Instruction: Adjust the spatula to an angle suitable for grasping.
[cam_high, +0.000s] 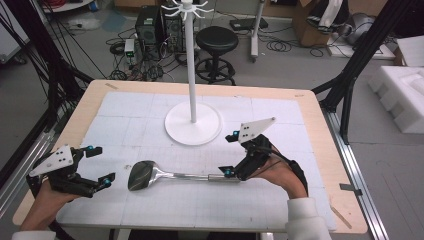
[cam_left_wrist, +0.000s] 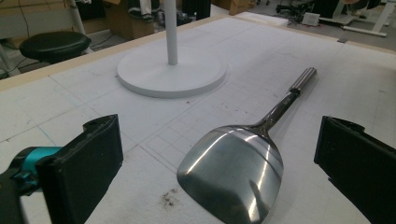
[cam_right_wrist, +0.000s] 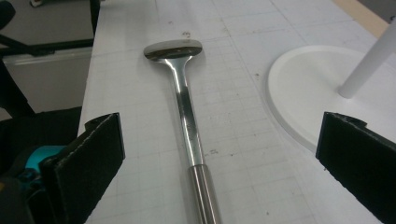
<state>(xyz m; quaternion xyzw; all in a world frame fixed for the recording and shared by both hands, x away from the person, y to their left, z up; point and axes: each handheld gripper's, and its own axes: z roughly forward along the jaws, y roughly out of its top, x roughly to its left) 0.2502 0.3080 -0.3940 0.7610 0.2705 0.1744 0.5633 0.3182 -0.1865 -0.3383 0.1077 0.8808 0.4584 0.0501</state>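
Observation:
A steel spatula (cam_high: 150, 175) lies flat on the white mat (cam_high: 125, 115), head to the left and handle to the right. My left gripper (cam_high: 100, 165) stands open just left of the head, and the head (cam_left_wrist: 233, 172) lies between its wide-apart jaws without touching them. My right gripper (cam_high: 230, 154) is open over the handle's end. In the right gripper view the handle (cam_right_wrist: 191, 140) runs up the middle between the jaws, well apart from both pads. A white hook stand (cam_high: 192, 125) rests on its round base behind the spatula.
The mat covers a wooden table (cam_high: 320, 150). The stand's thin pole (cam_high: 191, 70) rises to a ring of hooks at the top. A black stool (cam_high: 216, 42), computer cases and cables sit on the floor beyond the table. White foam blocks (cam_high: 400, 95) lie at the right.

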